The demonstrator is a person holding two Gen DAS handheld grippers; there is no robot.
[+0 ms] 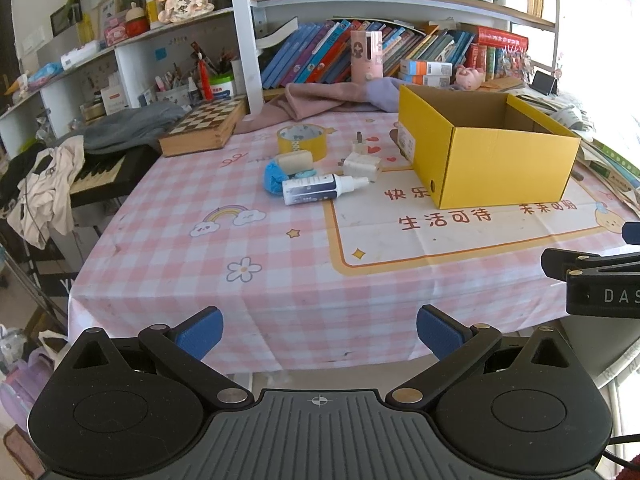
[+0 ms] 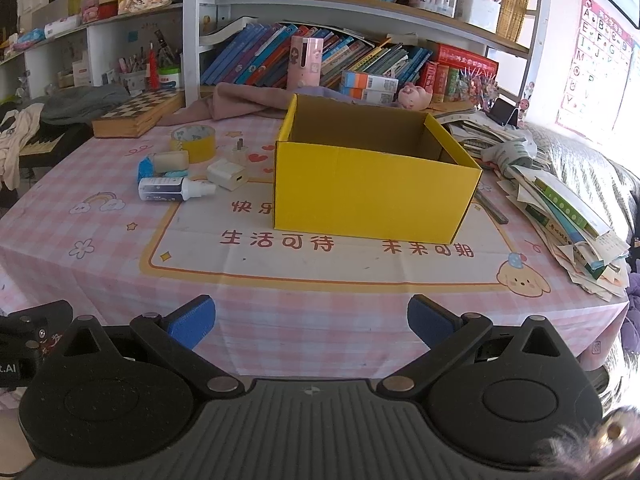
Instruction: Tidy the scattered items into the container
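Start state, nothing tidied yet by the look of it. Box (image 2: 372,196) (yellow, lid-less) stands mid-worktop (image 2: 320,300), toward the far edge; the part of its inside that shows holds nothing.

Loose items cluster just left of the box:
- spray bottle (image 1: 320,189), lying on its side, nearest the front edge
- white plug (image 1: 361,166) beside the bottle's nozzle
- second plug (image 1: 359,143), prongs up, behind the first
- tape roll (image 1: 302,142), farthest back
- pale block (image 1: 295,161) resting on a blue object (image 1: 273,179); touching, identity of both unclear

Left tool (image 1: 319,332): released, blue pads wide apart, empty, at the front edge. Right tool (image 2: 311,322): likewise released and empty, at the front edge facing the box.

Judgement: the step in hand is the first pick. The left tool is better placed; the bottle is the nearest target. The next move calls for a reach forward, fingers across the bottle's width, then a lift over the box's left wall.

Hidden: the box floor near the front wall, in both views. Right tool is cut off at the left view's edge.
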